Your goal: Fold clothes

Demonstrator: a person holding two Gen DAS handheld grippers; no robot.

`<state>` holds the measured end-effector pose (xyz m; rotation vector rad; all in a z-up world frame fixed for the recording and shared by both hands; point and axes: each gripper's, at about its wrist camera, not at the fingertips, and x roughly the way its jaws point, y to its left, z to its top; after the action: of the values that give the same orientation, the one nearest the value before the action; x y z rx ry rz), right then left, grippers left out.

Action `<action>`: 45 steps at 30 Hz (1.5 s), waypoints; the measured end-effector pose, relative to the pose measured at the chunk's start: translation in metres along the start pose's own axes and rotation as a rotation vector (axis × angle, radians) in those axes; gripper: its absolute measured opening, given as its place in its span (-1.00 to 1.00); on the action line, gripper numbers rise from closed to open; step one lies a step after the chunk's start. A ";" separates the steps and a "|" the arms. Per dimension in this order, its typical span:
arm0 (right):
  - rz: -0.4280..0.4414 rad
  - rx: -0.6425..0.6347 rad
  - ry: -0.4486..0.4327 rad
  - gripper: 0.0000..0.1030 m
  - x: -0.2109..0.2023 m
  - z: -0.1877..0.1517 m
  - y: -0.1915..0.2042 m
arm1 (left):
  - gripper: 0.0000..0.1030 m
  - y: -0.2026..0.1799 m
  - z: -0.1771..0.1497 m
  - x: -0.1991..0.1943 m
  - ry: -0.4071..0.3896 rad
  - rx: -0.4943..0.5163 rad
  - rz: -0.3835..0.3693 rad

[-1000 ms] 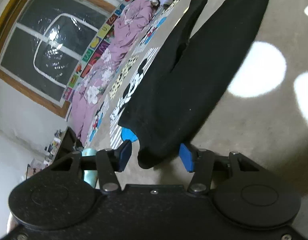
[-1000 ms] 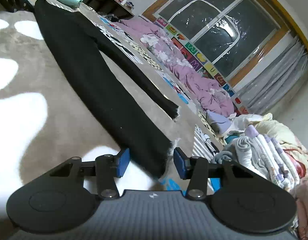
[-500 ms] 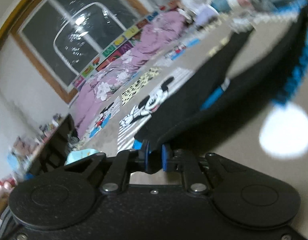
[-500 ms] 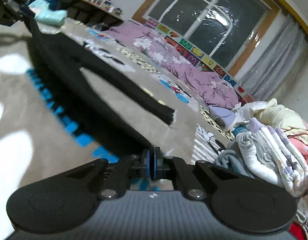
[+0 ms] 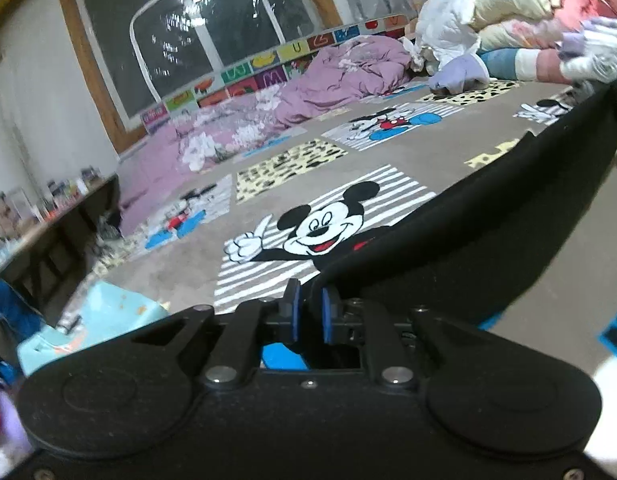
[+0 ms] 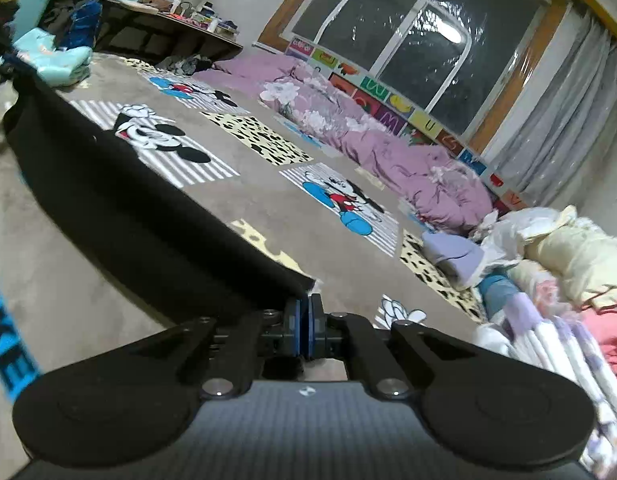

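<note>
1. The surface is a grey-brown carpet [image 5: 180, 280] printed with cartoon-mouse panels [image 5: 316, 232] and leopard-spot squares [image 6: 256, 136]. At the far side a crumpled lilac quilt [image 6: 388, 148] lies along the wall under a big dark window [image 6: 420, 32] with a wooden frame; a band of alphabet tiles [image 5: 268, 64] runs below the sill.
2. The black trousers [image 5: 508, 216] hang stretched between both claws, lifted off the carpet. The left gripper [image 5: 308, 312] is clenched on one end of the cloth; the right gripper [image 6: 305, 328] is clamped on the frayed hem end [image 6: 300, 280], its blue pads almost meeting.
3. Only the left view shows the thumbs-up mouse panel and a pale teal item [image 5: 96, 316] at the near left. Only the right view shows a grey curtain [image 6: 564, 120] and a cluttered low table [image 6: 168, 24] at the far left.
4. A heap of laundry [image 6: 568, 280] rises on the right: cream, pink, white and lavender pieces. The taut trousers hide a strip of carpet behind them in both views.
</note>
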<state>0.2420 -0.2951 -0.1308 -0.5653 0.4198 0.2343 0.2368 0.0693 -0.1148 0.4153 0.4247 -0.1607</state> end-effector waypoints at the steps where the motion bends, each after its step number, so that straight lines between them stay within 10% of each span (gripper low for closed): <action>1: 0.008 0.004 0.006 -0.93 0.008 0.004 -0.003 | -0.82 0.003 0.000 0.005 0.008 -0.015 -0.011; 17: 0.196 0.071 0.157 -0.93 0.102 0.056 -0.035 | -0.82 0.063 -0.005 0.056 0.127 -0.409 -0.186; 41: 0.376 0.296 0.439 -0.90 0.203 0.044 -0.053 | -1.00 0.085 -0.005 0.092 0.141 -0.500 -0.156; 43: 0.363 0.323 0.418 -0.87 0.202 0.044 -0.056 | -0.90 0.094 -0.006 0.085 0.124 -0.509 -0.171; 45: 0.333 0.333 0.381 -0.80 0.192 0.045 -0.056 | -0.18 0.103 -0.007 0.079 0.107 -0.517 -0.186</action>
<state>0.4450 -0.2964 -0.1557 -0.2055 0.9064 0.3684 0.3297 0.1603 -0.1176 -0.1252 0.5905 -0.2020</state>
